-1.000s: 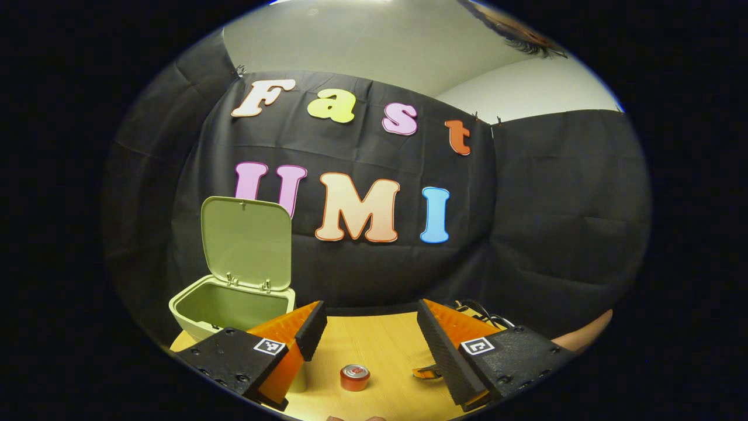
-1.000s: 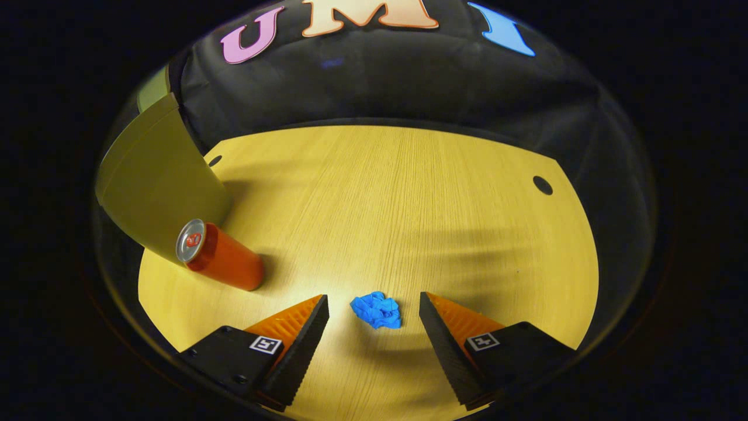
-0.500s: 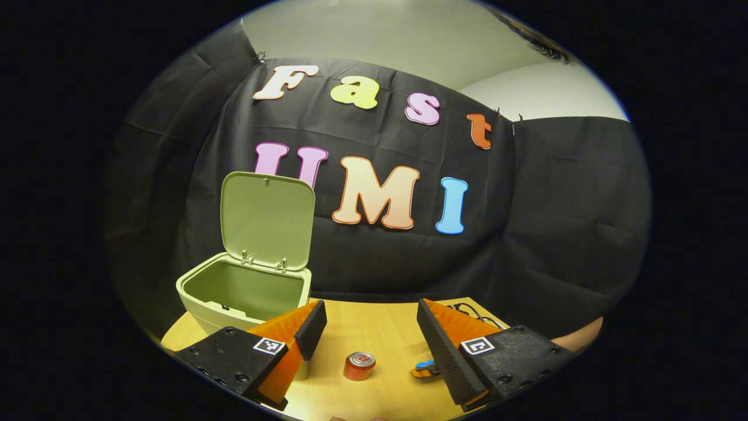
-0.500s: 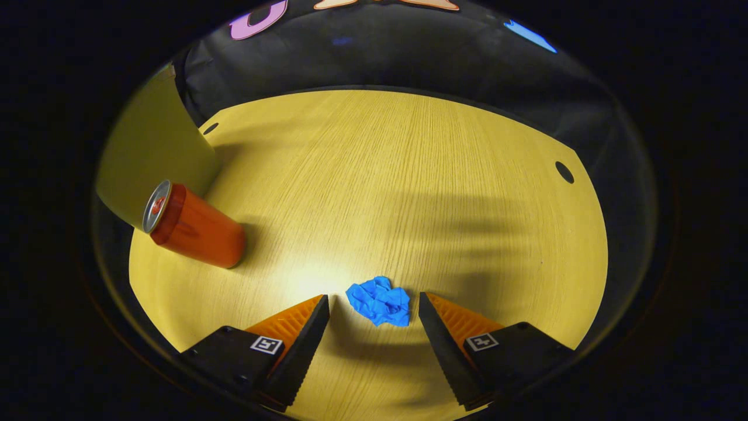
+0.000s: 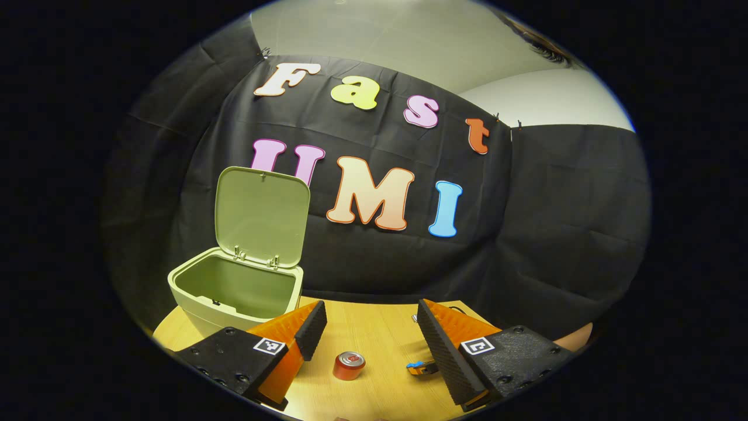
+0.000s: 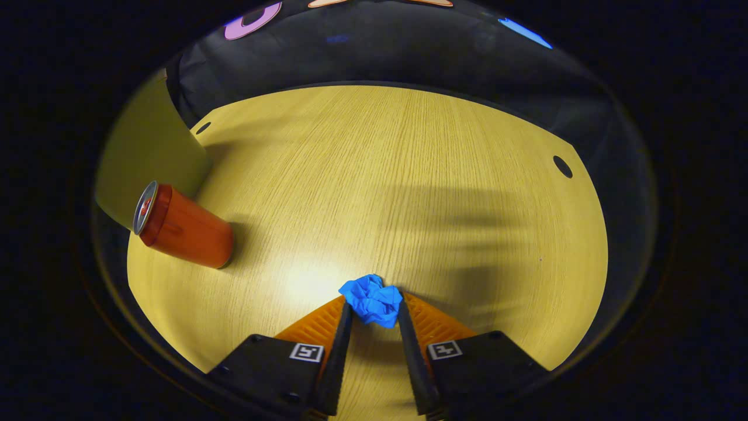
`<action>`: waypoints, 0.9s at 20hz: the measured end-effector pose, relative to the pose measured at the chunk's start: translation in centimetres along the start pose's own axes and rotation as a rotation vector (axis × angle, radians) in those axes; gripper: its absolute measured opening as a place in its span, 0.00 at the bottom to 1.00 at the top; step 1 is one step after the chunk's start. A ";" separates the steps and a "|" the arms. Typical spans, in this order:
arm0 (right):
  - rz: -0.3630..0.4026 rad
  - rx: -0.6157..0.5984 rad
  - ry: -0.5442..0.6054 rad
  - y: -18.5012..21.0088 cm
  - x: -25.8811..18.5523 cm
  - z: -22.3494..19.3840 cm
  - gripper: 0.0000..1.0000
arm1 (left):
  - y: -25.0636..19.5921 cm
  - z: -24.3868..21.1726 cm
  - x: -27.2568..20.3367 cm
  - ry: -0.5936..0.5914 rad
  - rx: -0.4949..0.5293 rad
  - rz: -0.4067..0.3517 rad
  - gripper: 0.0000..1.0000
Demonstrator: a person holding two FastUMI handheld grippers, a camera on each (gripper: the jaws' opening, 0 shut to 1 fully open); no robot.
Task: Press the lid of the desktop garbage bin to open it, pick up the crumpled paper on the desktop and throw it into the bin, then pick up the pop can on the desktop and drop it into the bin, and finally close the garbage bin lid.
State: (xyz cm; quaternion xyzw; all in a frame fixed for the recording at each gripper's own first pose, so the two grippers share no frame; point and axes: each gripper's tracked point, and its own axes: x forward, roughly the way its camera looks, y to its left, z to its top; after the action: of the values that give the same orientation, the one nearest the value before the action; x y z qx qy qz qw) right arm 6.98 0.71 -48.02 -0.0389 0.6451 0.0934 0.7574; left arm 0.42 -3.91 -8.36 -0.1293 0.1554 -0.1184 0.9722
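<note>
Our right gripper now pinches the crumpled paper, having closed since half a second ago. Bare desktop spreads beyond the paper; the pop can stands far left, beside the bin, lid up. Our left gripper hovers spread, empty.

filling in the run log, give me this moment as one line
bin lid: open | right hand-held gripper: shut on blue crumpled paper, on desktop | left hand-held gripper: open, idle | red pop can: upright beside bin
</note>
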 end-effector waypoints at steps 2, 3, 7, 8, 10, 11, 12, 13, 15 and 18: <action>0.000 -0.006 -0.017 -0.1 -0.2 0.3 0.39 | 0.1 -0.1 0.0 0.004 0.000 0.003 0.92; -0.001 -0.007 -0.020 0.0 -0.3 0.2 0.39 | 0.3 -0.1 -0.1 0.006 0.006 0.009 0.92; 0.004 -0.020 -0.063 0.1 -1.0 1.0 0.28 | 1.0 -0.1 0.1 0.008 0.017 0.025 0.93; 0.009 -0.014 -0.084 0.0 -1.7 1.5 0.28 | 1.3 -0.1 0.1 0.011 0.016 0.029 0.93; 0.019 -0.008 -0.129 -0.1 -3.8 2.7 0.28 | 2.0 0.0 0.0 0.013 0.012 0.042 0.92; 0.026 -0.005 -0.154 -0.3 -5.1 3.3 0.28 | 2.4 -0.1 -0.1 0.013 0.013 0.049 0.92; 0.033 -0.005 -0.179 -0.5 -6.6 4.1 0.28 | 2.8 -0.1 -0.2 0.014 0.013 0.057 0.92; 0.041 -0.004 -0.206 -0.6 -8.1 5.0 0.28 | 3.2 -0.2 -0.2 0.015 0.015 0.065 0.92; 0.054 -0.006 -0.254 -0.4 -11.0 6.5 0.28 | 3.9 -0.4 -0.6 0.018 0.018 0.078 0.93; 0.091 -0.011 -0.328 0.5 -15.5 9.0 0.28 | 4.5 -0.7 -0.9 0.024 0.033 0.087 0.93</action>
State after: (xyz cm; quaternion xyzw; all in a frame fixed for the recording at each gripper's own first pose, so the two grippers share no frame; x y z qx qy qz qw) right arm 13.31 1.43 -31.27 0.0020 0.5133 0.1361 0.8473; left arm 0.18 0.45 -10.04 -0.1047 0.1703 -0.0799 0.9765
